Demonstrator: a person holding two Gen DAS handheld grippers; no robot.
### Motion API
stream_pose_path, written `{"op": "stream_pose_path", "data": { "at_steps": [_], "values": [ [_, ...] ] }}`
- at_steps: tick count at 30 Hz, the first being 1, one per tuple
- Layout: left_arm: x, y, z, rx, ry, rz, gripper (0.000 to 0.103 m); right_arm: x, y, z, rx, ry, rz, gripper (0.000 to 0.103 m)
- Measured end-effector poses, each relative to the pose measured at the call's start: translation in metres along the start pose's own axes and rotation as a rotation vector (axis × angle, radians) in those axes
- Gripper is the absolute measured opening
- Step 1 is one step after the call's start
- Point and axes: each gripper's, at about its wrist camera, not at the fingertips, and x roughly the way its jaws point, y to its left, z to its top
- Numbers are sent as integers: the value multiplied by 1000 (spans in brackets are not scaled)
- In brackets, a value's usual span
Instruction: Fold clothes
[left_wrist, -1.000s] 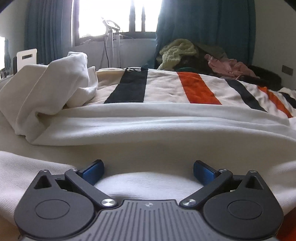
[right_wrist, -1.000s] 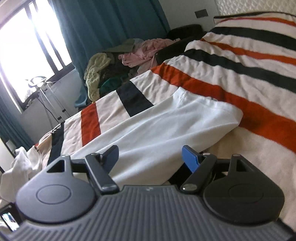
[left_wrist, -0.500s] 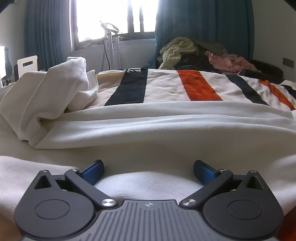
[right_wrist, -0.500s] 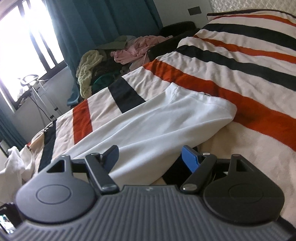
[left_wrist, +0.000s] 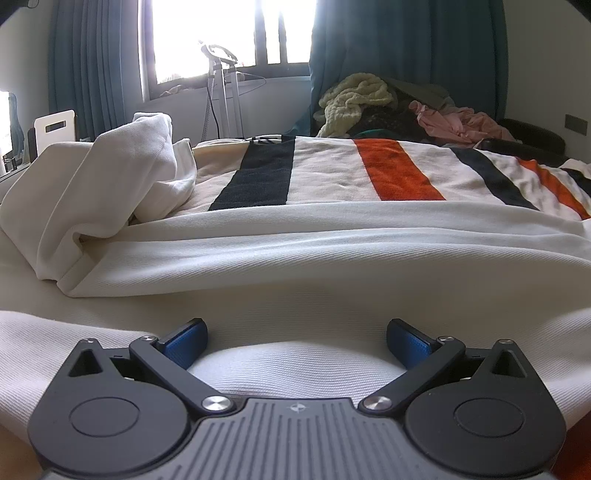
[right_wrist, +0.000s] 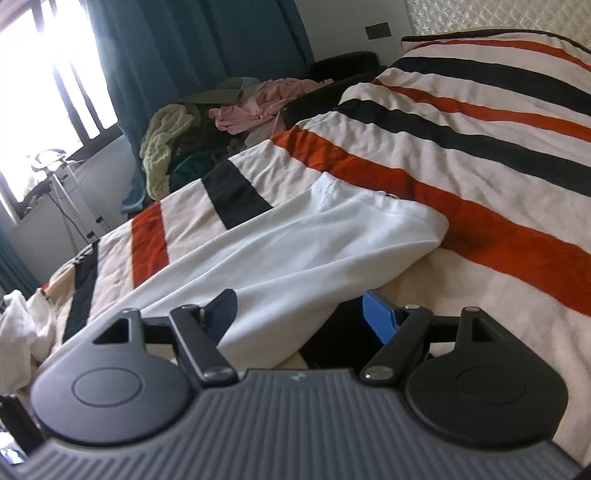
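Fingers of my left gripper (left_wrist: 295, 338) stand spread wide at the bottom of the left wrist view, blue pads (left_wrist: 184, 341) clamping nothing; a low bulge of the white garment (left_wrist: 295, 258) rises between them, resting against the left pad. That garment fills the lower half of the frame, with a folded edge across the middle and a bunched heap at centre left. Behind it the striped blanket (left_wrist: 388, 173) runs to the upper right, where a pile of clothes (left_wrist: 388, 103) sits before the teal curtain (left_wrist: 406, 44).

My right gripper (right_wrist: 299, 314) is likewise released in the right wrist view, jaws apart at bottom centre. The white garment (right_wrist: 295, 258) stretches diagonally from the lower left to centre right over the striped blanket (right_wrist: 461, 147), its near edge passing between my fingers; whether it touches the pads I cannot tell. The pile of clothes (right_wrist: 221, 125) lies at the upper left.
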Motion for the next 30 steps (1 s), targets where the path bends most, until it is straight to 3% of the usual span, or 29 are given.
{"op": "stream_pose_path", "data": {
  "at_steps": [30],
  "values": [
    [-1, 0, 0, 0, 0, 1, 103, 8, -14, -1, 108, 51, 18, 77]
  ]
}}
